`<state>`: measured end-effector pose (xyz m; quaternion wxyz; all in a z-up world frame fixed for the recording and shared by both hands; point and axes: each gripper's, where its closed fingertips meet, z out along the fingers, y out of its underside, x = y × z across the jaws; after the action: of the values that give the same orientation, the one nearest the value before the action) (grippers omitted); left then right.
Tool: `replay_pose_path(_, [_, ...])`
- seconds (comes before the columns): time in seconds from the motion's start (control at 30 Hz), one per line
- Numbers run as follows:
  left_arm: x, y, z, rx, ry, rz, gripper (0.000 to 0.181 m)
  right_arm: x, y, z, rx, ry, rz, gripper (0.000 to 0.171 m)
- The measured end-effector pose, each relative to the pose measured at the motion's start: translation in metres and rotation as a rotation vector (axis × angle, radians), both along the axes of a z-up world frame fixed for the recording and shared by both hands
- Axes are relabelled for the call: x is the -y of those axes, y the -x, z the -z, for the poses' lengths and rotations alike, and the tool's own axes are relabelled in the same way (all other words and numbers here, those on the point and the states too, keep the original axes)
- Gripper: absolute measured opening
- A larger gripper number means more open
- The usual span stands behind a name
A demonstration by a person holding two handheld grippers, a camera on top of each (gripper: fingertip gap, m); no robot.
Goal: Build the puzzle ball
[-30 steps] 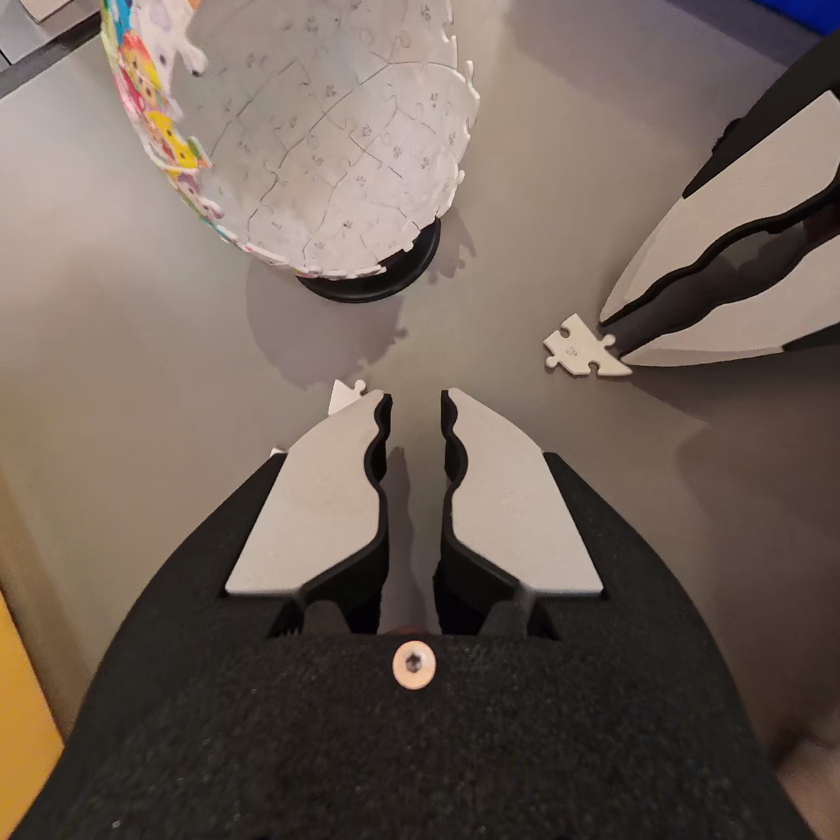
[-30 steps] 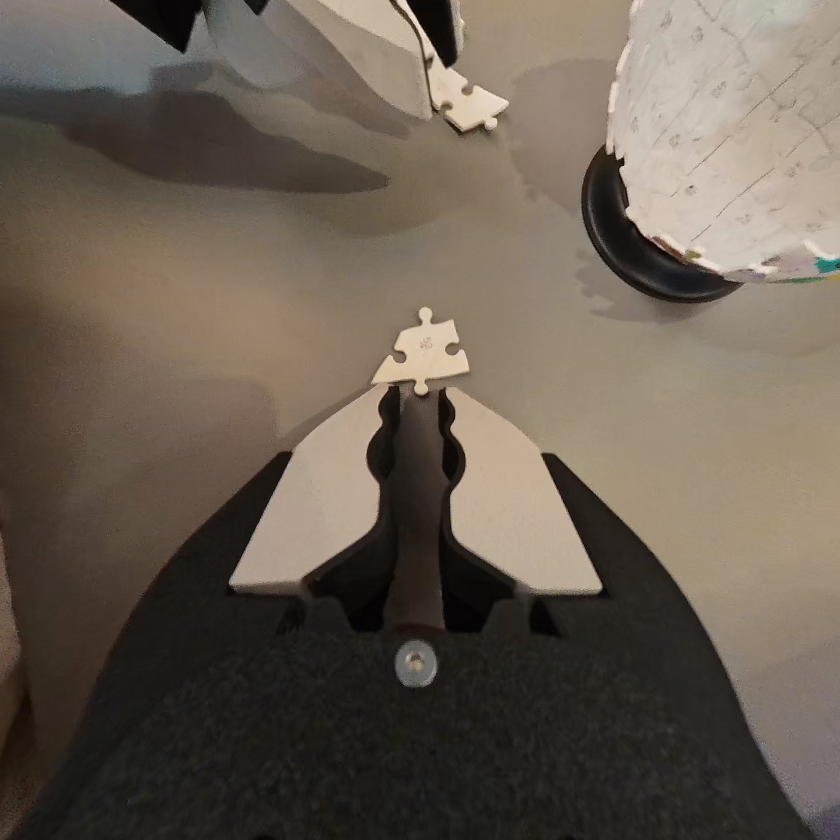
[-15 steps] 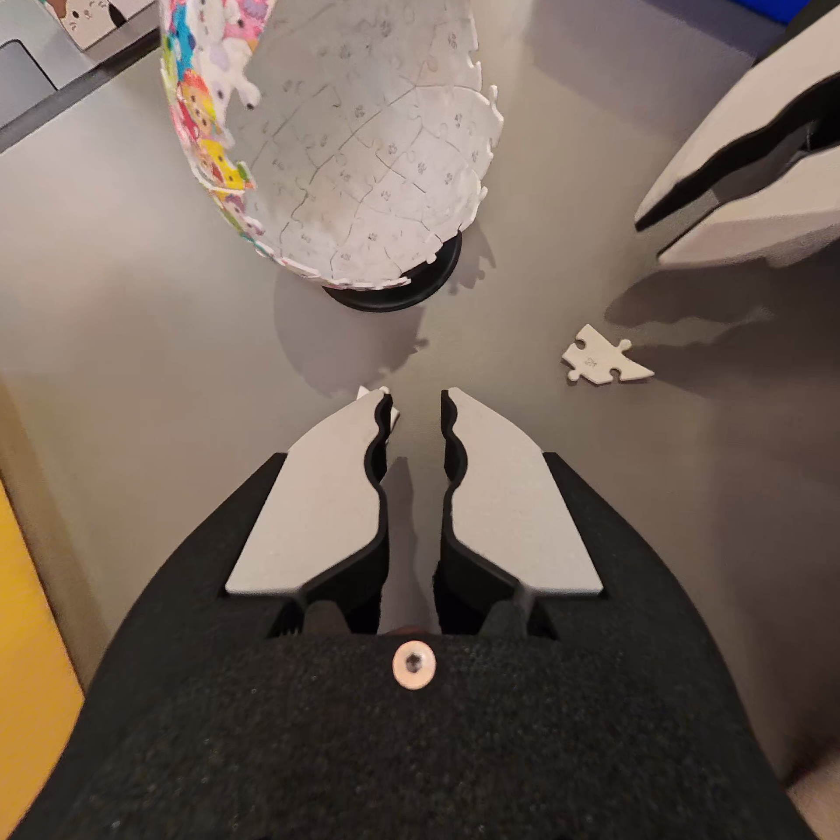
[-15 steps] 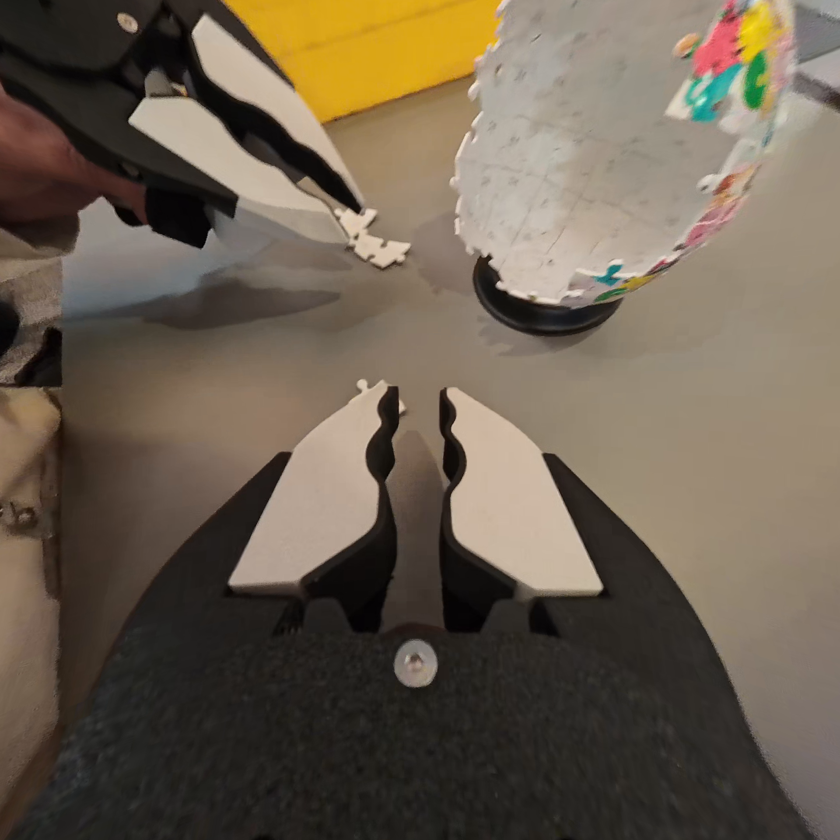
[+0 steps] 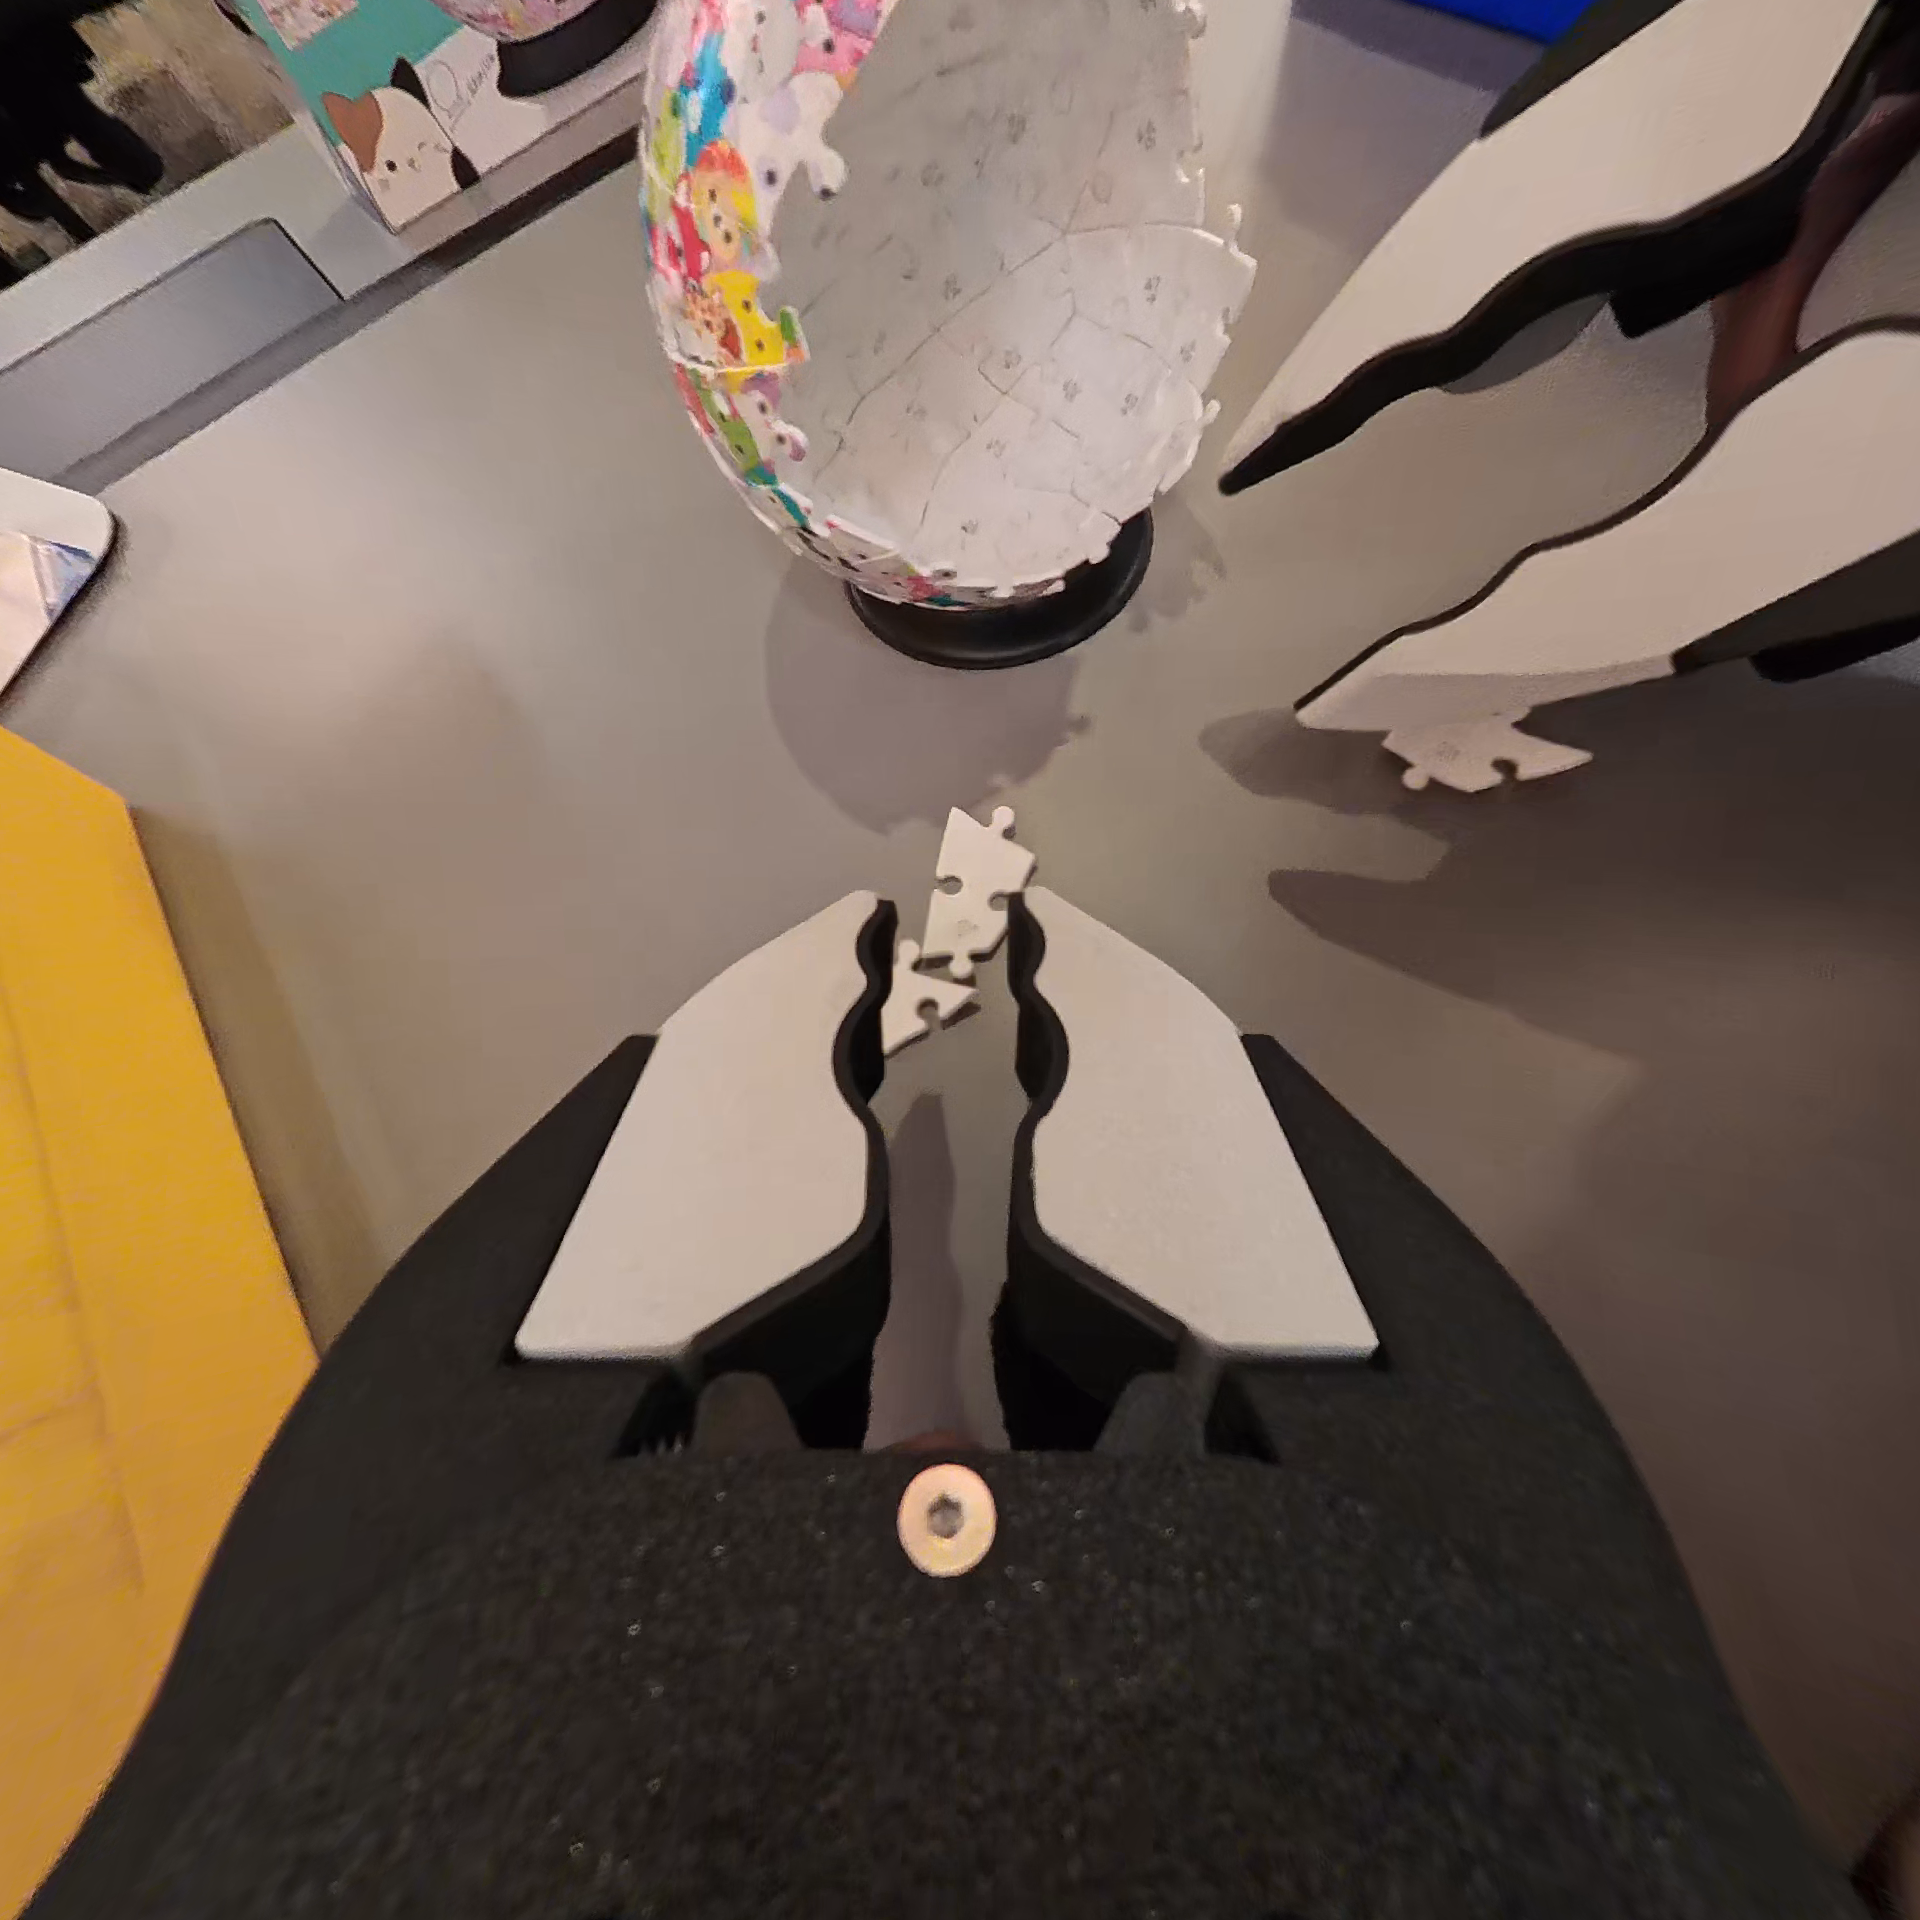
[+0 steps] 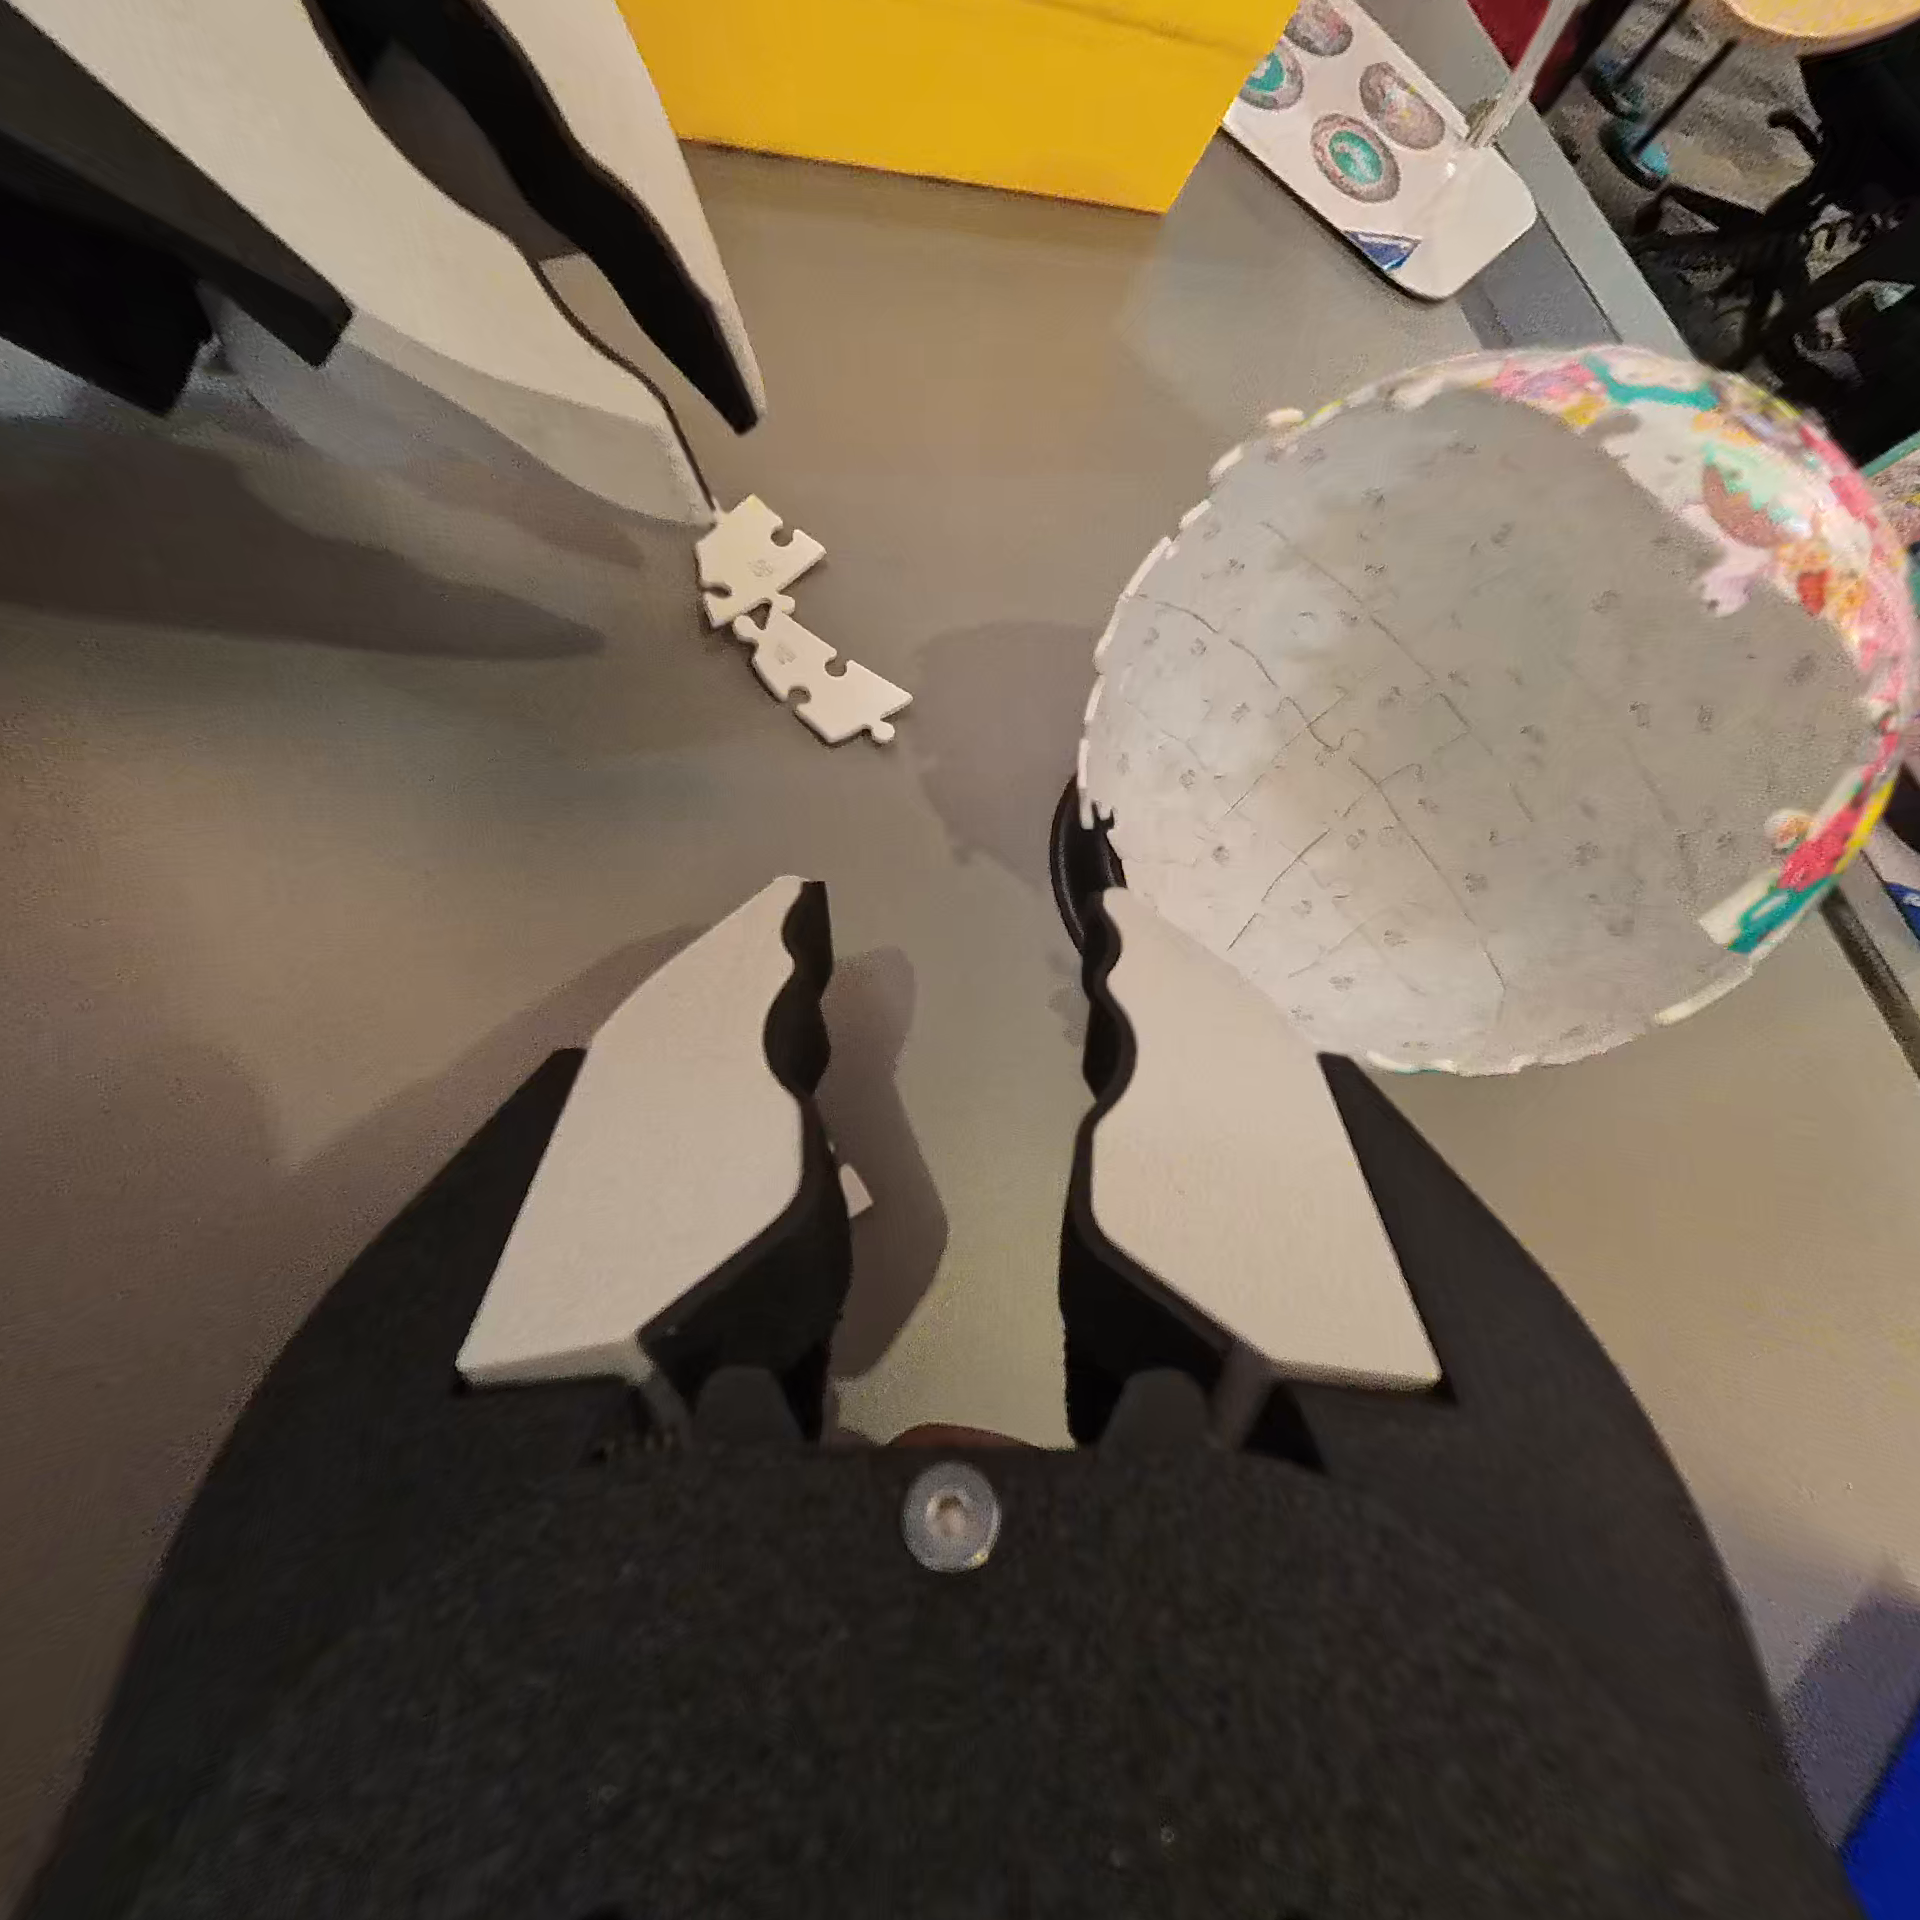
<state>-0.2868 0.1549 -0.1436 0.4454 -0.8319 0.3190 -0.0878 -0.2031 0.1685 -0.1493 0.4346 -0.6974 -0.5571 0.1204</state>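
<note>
From the left wrist view, the left gripper (image 5: 951,914) hangs just over the grey table (image 5: 436,748) with its jaws parted a little and nothing clamped. Two white puzzle pieces lie in that gap: the farther piece (image 5: 975,883) at the tips and the nearer piece (image 5: 925,1003) partly under the left finger. At twelve o'clock the half-built puzzle ball (image 5: 935,312) leans on its black ring stand (image 5: 997,613), white inner side facing us, coloured print along its left edge. At two o'clock the right gripper (image 5: 1262,592) reaches in, jaws apart, its lower tip over a third piece (image 5: 1486,753). A yellow box (image 5: 94,1195) sits at nine o'clock, a printed carton (image 5: 416,114) at eleven.

From the right wrist view, the right gripper (image 6: 956,894) is spread wide and empty. The puzzle ball (image 6: 1455,727) sits at two o'clock, close beside the right finger. At eleven o'clock the left gripper (image 6: 727,468) stands over two touching pieces (image 6: 790,623).
</note>
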Motion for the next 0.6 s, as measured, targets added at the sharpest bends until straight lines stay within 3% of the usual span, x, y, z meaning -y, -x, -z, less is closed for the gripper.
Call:
replay_pose_path(0.23, [-0.011,-0.003,-0.003,0.086,-0.039,0.018,0.021,0.006,-0.017,0.007,0.04,0.077,0.065,0.041])
replay_pose_path(0.6, [0.013,-0.001,-0.007,0.281,0.107,0.086,0.025,0.016,-0.06,0.0,0.072,0.144,0.269,0.029])
